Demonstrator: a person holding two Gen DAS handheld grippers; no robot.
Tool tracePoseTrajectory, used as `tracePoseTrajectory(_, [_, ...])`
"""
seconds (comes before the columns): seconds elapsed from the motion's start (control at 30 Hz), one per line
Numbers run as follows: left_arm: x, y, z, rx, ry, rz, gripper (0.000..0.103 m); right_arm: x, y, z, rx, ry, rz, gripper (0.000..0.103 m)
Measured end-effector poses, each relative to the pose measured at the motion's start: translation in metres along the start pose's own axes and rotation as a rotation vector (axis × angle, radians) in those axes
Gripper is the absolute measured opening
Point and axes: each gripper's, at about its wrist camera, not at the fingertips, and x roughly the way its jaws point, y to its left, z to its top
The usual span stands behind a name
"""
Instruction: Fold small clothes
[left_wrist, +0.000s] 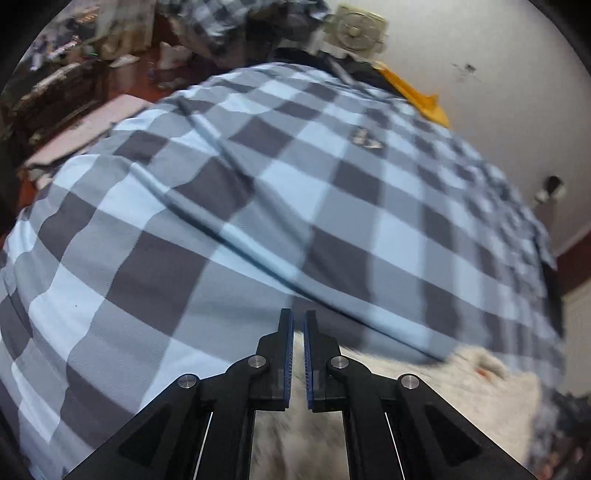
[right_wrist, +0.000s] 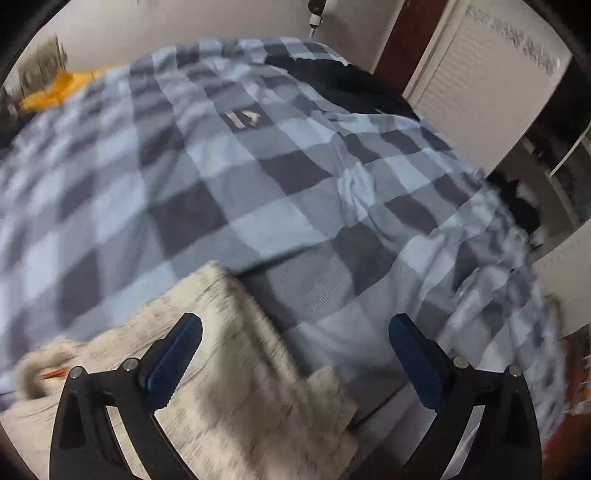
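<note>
Left wrist view shows the left gripper (left_wrist: 298, 321) with its jaws drawn nearly together over a pale, fuzzy grey garment (left_wrist: 443, 384) lying at the near edge of the bed; whether any cloth is pinched between the pads I cannot tell, since only a thin gap shows there and the picture is blurred. The garment rests on a blue and grey checked bedspread (left_wrist: 258, 184) that covers the bed, with an orange item (left_wrist: 413, 92) far off at the bed's far edge by the wall. Moving rightward, the right wrist view has the right gripper (right_wrist: 295, 332) spread wide and empty, its left finger over the garment (right_wrist: 229, 369) and its right finger over bare bedspread (right_wrist: 258, 166) beside it. From here the garment appears doubled over, with a straight right-hand edge and a corner toward the near edge of the bed, so I judge at least one fold is made. What is left seems to be further folding or tidying, though blur hides how neat the layers are.
</note>
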Motion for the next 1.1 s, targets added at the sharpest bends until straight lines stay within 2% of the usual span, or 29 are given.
tracePoseTrajectory(0.07, [-0.021, -0.015, -0.007, 0.089, 0.022, -0.001, 0.003, -0.006, -0.011, -0.009, 0.069, 0.027, 0.133, 0.100])
tracePoseTrajectory(0.1, [-0.032, -0.022, -0.013, 0.139, 0.017, 0.020, 0.003, -0.009, -0.018, -0.017, 0.113, 0.055, 0.238, 0.100])
tracePoseTrajectory(0.17, [-0.055, -0.035, -0.031, 0.238, -0.009, 0.047, 0.003, -0.022, -0.021, -0.037, 0.147, 0.099, 0.374, 0.100])
tracePoseTrajectory(0.27, [-0.079, -0.043, -0.059, 0.329, 0.014, -0.025, 0.003, -0.032, -0.025, -0.066, 0.165, 0.193, 0.471, 0.100])
tracePoseTrajectory(0.33, [-0.089, -0.042, -0.078, 0.359, 0.056, -0.067, 0.003, -0.023, -0.034, -0.084, 0.242, 0.304, 0.545, 0.100])
tracePoseTrajectory(0.4, [-0.093, -0.035, -0.087, 0.327, 0.101, -0.125, 0.003, -0.006, -0.047, -0.100, 0.368, 0.415, 0.611, 0.100])
tracePoseTrajectory(0.5, [-0.092, -0.022, -0.090, 0.213, 0.186, -0.243, 0.003, 0.013, -0.051, -0.106, 0.475, 0.507, 0.624, 0.100])
tracePoseTrajectory(0.57, [-0.090, -0.023, -0.090, 0.210, 0.210, -0.283, 0.003, 0.021, -0.046, -0.100, 0.489, 0.508, 0.616, 0.100])
tracePoseTrajectory(0.63, [-0.087, -0.025, -0.092, 0.160, 0.280, -0.417, 0.003, 0.026, -0.037, -0.093, 0.474, 0.500, 0.575, 0.099])
tracePoseTrajectory(0.7, [-0.082, -0.028, -0.095, 0.128, 0.331, -0.472, 0.003, 0.027, -0.027, -0.082, 0.440, 0.458, 0.523, 0.099])
tracePoseTrajectory(0.83, [-0.085, -0.039, -0.099, 0.207, 0.276, -0.383, 0.004, 0.029, -0.004, -0.068, 0.361, 0.410, 0.455, 0.089])
tracePoseTrajectory(0.93, [-0.085, -0.039, -0.096, 0.195, 0.258, -0.375, 0.004, 0.040, 0.013, -0.061, 0.317, 0.421, 0.404, 0.087])
tracePoseTrajectory(1.0, [-0.094, -0.041, -0.093, 0.260, 0.163, -0.265, 0.004, 0.046, 0.026, -0.056, 0.287, 0.419, 0.374, 0.077])
tracePoseTrajectory(1.03, [-0.104, -0.050, -0.094, 0.361, 0.058, -0.153, 0.004, 0.046, 0.030, -0.054, 0.272, 0.411, 0.363, 0.062])
tracePoseTrajectory(1.07, [-0.111, -0.053, -0.095, 0.412, 0.003, -0.113, 0.004, 0.043, 0.035, -0.051, 0.254, 0.390, 0.356, 0.047])
tracePoseTrajectory(1.1, [-0.117, -0.053, -0.093, 0.409, -0.016, -0.155, 0.004, 0.039, 0.038, -0.052, 0.243, 0.372, 0.357, 0.040])
